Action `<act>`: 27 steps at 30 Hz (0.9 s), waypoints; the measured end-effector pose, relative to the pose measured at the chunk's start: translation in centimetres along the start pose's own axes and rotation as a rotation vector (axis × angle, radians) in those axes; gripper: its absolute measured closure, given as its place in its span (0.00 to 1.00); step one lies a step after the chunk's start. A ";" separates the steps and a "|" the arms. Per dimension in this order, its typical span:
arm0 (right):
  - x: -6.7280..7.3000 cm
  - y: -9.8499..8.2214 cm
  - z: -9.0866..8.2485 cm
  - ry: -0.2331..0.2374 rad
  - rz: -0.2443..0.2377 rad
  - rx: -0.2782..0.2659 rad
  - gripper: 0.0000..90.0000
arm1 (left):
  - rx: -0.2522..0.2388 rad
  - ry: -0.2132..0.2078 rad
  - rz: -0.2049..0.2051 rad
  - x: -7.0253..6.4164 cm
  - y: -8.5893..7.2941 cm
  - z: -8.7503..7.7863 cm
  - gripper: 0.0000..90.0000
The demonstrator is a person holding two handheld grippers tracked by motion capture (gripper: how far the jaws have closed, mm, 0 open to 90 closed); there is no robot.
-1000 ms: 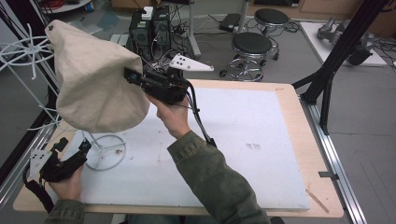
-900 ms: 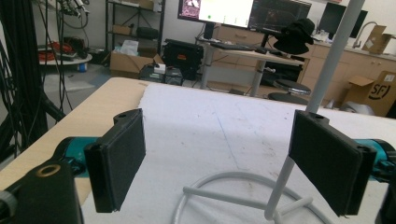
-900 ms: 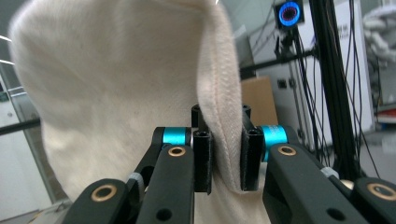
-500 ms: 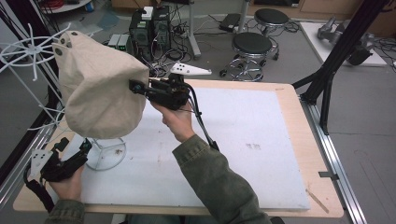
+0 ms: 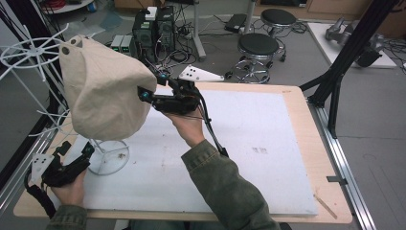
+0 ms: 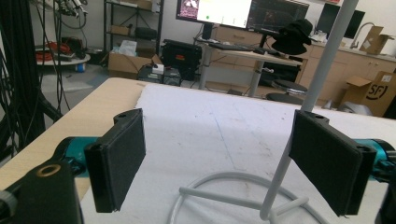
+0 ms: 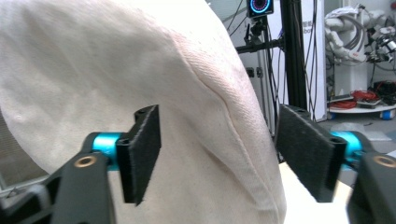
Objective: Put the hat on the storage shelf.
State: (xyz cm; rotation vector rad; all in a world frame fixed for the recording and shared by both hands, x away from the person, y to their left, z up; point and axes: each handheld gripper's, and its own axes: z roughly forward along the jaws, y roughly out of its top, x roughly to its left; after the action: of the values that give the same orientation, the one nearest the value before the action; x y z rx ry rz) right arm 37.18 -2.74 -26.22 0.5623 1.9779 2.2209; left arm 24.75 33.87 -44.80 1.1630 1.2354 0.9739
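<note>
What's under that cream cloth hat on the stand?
Below the cream cloth hat, a white wire stand's pole drops to a ring base on the white table mat. The stand's top, inside the hat, is covered.

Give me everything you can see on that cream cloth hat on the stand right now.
The cream cloth hat hangs draped over the top of the white wire stand, at the table's left. It looks like woven cotton canvas, with a stitched seam running down its side and two metal eyelets near the crown. It sags in soft folds, hiding the pole. The right gripper is at its edge; its jaws have just been opening and stand apart, cloth in front of them, pads not pressing.
</note>
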 end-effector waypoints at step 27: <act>1.0 2.6 -10.5 -0.350 -0.159 -0.066 0.12 | -0.021 0.003 0.031 -0.4 0.3 -0.2 0.21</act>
State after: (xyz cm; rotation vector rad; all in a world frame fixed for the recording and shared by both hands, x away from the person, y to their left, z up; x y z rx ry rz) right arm 33.00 -12.56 -24.33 0.7023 1.7045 1.9314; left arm 24.51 33.52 -44.47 1.1674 1.2097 1.0092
